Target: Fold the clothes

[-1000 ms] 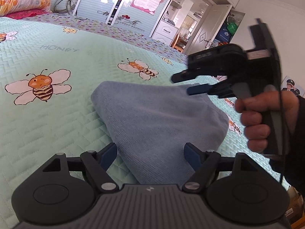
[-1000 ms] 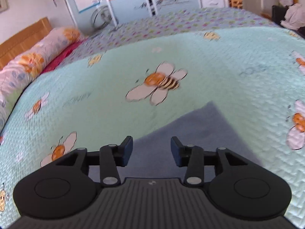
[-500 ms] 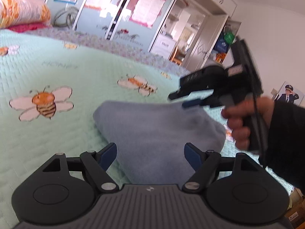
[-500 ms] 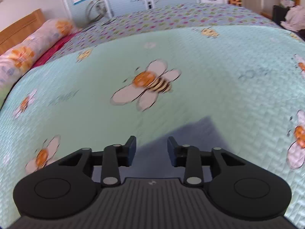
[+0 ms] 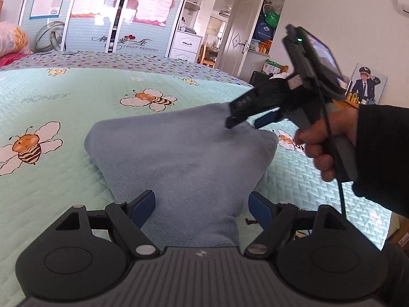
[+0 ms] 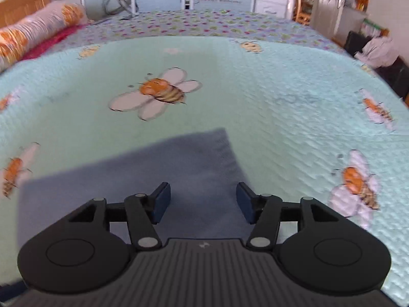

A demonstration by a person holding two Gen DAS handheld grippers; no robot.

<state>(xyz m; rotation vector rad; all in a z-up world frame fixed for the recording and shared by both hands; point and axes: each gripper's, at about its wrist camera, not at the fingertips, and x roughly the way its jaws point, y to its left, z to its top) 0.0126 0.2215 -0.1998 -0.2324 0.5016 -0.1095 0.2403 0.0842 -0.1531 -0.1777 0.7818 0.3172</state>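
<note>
Progress: blue garment (image 5: 184, 158) lies as a compact, already-folded bundle on the bee-print quilt (image 5: 51, 186). Nearest, left gripper (image 5: 202, 204) straddles it, jaws wide, gripping nothing. Beyond, right gripper (image 5: 251, 121) is opening — empty. Remaining: possibly one fold.

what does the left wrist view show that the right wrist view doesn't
Only the left wrist view shows the right hand-held gripper from outside, over the far edge of the blue garment, with the person's hand and dark sleeve, plus a framed photo. Only the right wrist view shows the wooden headboard and the right hand-held gripper's own jaws opening over the garment, nothing pinched. Both show the garment lying on the bee-print bedspread and the wardrobe.
</note>
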